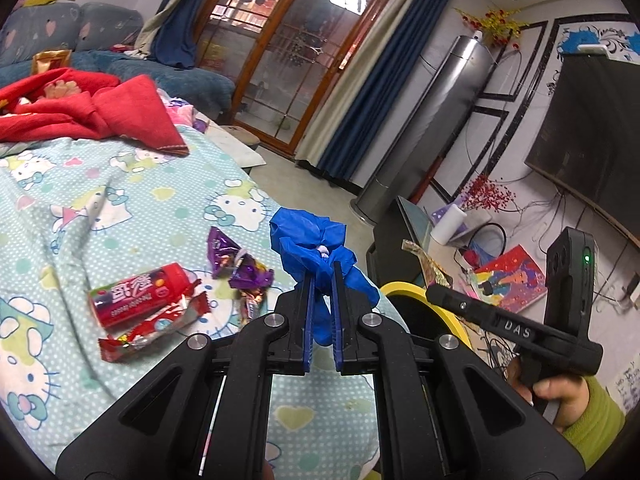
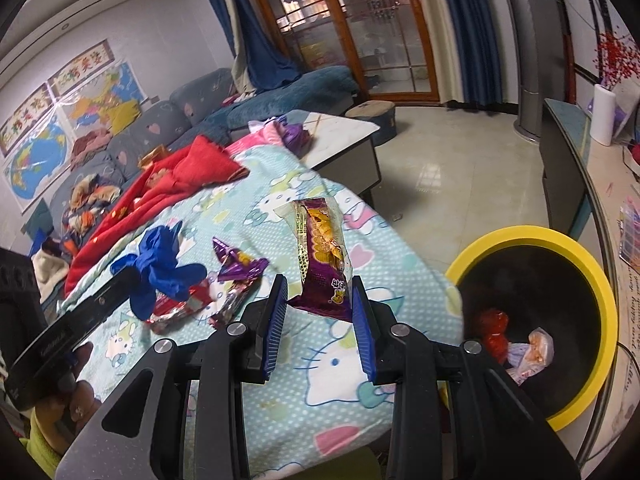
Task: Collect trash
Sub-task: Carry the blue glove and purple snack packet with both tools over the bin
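My left gripper [image 1: 323,270] is shut on a crumpled blue glove [image 1: 310,240] and holds it above the Hello Kitty blanket [image 1: 120,208]; the glove also shows in the right wrist view [image 2: 160,264]. My right gripper [image 2: 320,284] is shut on a purple snack wrapper [image 2: 322,256] that stands upright between its pads. A red candy tube [image 1: 140,294], a red wrapper [image 1: 152,330] and purple wrappers [image 1: 240,264] lie on the blanket. The yellow-rimmed black bin [image 2: 560,256] stands to the right with trash inside.
A red cloth [image 1: 92,112] lies at the blanket's far end. A sofa [image 2: 160,128] is behind. A low table [image 2: 348,136] and a stool [image 2: 372,116] stand beyond. A TV cabinet [image 2: 568,168] with clutter is on the right.
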A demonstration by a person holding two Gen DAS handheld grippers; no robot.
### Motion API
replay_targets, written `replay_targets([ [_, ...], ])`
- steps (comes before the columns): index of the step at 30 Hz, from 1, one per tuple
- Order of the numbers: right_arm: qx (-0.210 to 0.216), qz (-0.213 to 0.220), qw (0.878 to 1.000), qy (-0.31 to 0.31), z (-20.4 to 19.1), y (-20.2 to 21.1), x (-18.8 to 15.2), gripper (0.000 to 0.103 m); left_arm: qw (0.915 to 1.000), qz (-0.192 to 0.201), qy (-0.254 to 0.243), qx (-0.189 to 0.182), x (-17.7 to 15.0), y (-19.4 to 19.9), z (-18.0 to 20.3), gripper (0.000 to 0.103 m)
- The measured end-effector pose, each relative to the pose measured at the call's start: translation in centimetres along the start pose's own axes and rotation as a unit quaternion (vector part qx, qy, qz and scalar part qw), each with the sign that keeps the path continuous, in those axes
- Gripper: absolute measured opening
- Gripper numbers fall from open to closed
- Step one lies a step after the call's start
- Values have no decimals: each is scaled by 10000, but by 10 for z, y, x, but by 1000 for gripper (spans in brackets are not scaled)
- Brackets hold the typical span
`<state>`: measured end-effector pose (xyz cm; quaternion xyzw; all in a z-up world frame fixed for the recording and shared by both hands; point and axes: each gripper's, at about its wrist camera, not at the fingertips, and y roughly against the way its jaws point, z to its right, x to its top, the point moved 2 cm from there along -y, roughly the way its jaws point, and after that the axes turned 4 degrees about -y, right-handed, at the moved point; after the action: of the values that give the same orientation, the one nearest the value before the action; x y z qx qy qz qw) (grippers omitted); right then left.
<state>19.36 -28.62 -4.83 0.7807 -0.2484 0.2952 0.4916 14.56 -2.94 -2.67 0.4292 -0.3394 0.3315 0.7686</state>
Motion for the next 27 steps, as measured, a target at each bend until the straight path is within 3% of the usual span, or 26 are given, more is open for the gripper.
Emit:
replay_targets([
  [14,-179,283,9982,-507,42,21,8,30,9986,-240,-414,-222,-12,-17,33,3],
  [27,-384,498,9929,-1011,88,38,10,30,9921,-627,-987,-443,-31,-44,77,3],
])
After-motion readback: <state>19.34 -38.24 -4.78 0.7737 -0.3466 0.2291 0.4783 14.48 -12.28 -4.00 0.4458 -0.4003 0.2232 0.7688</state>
